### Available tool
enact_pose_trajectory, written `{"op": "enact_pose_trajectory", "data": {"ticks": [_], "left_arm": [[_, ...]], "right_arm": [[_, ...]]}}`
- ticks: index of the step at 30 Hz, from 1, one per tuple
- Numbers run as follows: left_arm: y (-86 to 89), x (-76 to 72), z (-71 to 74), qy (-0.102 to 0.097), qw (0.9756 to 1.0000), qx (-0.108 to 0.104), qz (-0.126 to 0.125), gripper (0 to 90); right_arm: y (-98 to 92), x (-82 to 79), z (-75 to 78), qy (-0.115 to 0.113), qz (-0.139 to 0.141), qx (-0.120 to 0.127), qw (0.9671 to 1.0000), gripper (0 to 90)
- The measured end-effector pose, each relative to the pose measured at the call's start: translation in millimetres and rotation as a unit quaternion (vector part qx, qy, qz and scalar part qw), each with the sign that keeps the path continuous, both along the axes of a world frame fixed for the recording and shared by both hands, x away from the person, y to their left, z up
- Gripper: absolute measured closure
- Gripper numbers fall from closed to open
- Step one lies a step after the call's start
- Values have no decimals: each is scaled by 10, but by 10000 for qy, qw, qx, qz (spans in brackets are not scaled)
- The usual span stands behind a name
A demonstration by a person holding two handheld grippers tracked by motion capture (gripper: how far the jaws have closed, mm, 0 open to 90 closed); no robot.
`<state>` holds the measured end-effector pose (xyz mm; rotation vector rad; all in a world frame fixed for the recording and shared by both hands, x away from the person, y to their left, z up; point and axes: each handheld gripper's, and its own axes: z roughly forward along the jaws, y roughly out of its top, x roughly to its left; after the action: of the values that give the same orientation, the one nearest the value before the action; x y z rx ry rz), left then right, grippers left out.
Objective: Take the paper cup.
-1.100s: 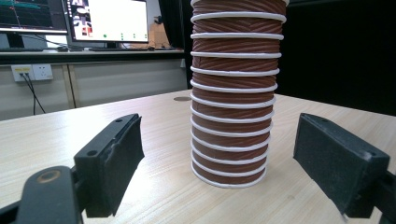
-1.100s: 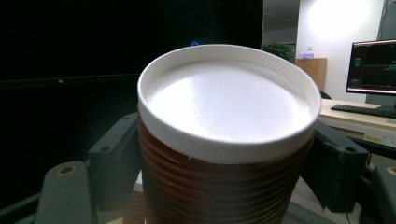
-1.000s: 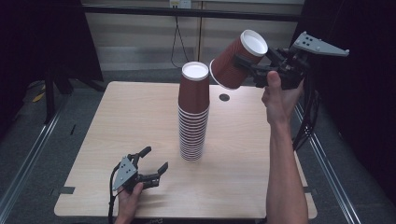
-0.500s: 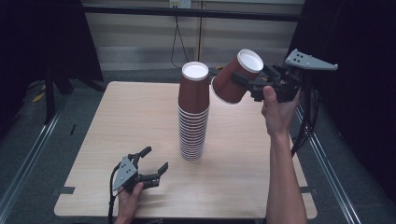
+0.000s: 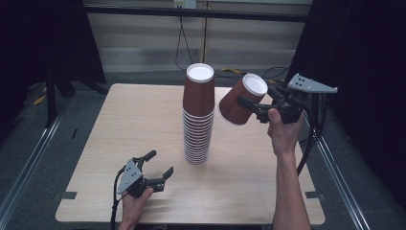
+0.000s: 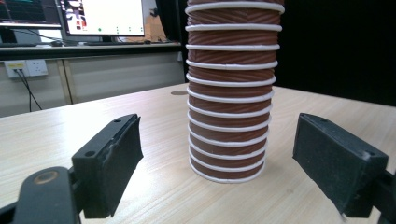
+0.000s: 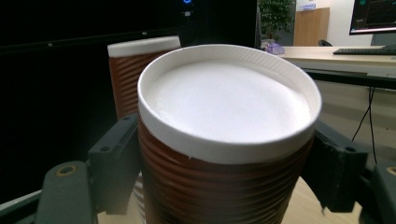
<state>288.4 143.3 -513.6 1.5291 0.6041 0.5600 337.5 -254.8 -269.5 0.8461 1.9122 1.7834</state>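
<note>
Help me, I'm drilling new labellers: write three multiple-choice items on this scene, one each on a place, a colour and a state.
1. Where does the stack of cups stand?
A. Near the middle of the table
B. On the floor
C. At the table's left edge

2. What colour are the cups' ribbed sides?
A. Blue
B. Reddish brown
C. Green

3. What state is the right gripper in?
A. Open and empty
B. Lying on the table
C. Shut on a single cup

Answers:
1. A, as the high view shows the stack upright about mid-table.
2. B, as both gripper views show reddish-brown walls with white rims.
3. C, as the right gripper view shows a jaw pressed on each side of the cup, which the high view shows tilted in the air beside the stack's top.
</note>
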Motion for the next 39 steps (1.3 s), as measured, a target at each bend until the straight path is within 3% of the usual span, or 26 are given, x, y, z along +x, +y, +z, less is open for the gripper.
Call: {"op": "enact_pose_trajectory", "data": {"ticks": [2,3,6,7,8,10,16,20,22,24,39], "left_arm": [[3,16,9,-46,9998,166,-50,154],[-6,19,14,68,9998,148,-93,155],[-9,18,34,90,9997,177,-105,155],[-22,14,41,139,9998,64,-138,156],[-6,23,67,87,9996,209,-154,156],[-24,14,91,187,9995,96,-219,156],[-61,12,173,86,9988,242,-429,156],[-82,16,185,147,9982,146,-558,156],[-92,12,191,158,9979,240,-588,156],[-109,12,198,176,9976,202,-636,156],[-156,79,273,358,9939,105,-1041,167]], "right_arm": [[7,-13,-60,51,47,50,10000,222],[10,-20,-78,64,54,74,9999,222],[31,-50,-156,101,79,54,9999,222],[33,-61,-173,132,73,32,9999,222],[36,-69,-200,134,65,20,9999,222],[40,-92,-257,175,87,29,9998,222],[54,-162,-379,228,78,22,9997,221],[51,-216,-470,287,57,-11,9996,222],[41,-244,-510,291,59,-41,9995,222],[36,-252,-552,329,117,-11,9994,222],[274,-304,-925,657,455,-181,9966,222]]}}
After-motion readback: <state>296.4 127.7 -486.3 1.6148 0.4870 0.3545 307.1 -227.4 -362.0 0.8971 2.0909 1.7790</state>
